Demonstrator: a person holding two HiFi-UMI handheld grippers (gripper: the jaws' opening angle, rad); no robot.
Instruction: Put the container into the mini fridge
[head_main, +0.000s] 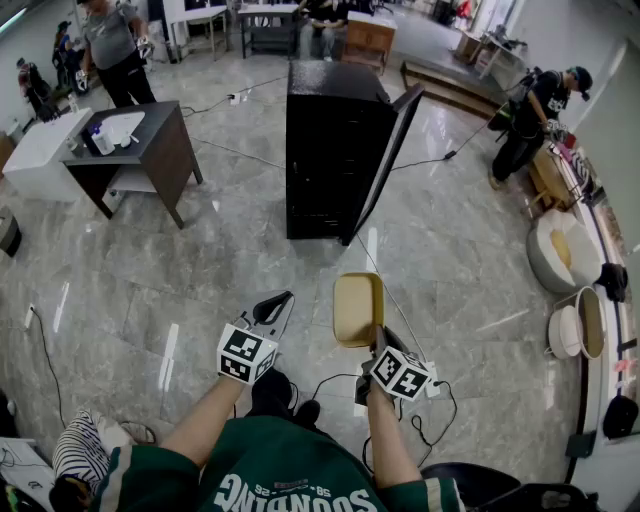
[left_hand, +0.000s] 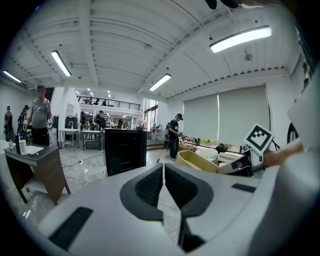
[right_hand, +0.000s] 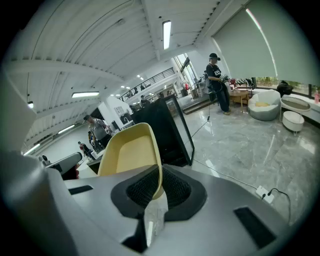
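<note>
1. Dark brown wooden desk: far left, well apart from the work; no part in the task.

2. Left gripper: jaws pressed together with nothing between them, as the left gripper view confirms. The forearm reaches forward and the tool points ahead, idle.

3. Black box-shaped mini fridge: upright on the marble floor, well ahead of both grippers. Its glass-fronted door stands swung out to the right.

4. Pale yellow rectangular plastic container: carried in the air with its open face up, not yet near the fridge.

5. Right gripper: jaws clenched on the container's near rim. The forearm is extended, holding the container out in front.

6. White floor cable: runs from the fridge toward the person.

Risks, as judged:
- A grip on one rim alone may let the container tilt or slip during the carry.
- The door may be clipped on entry.
- The cable lies across the approach path and could catch a foot.
</note>
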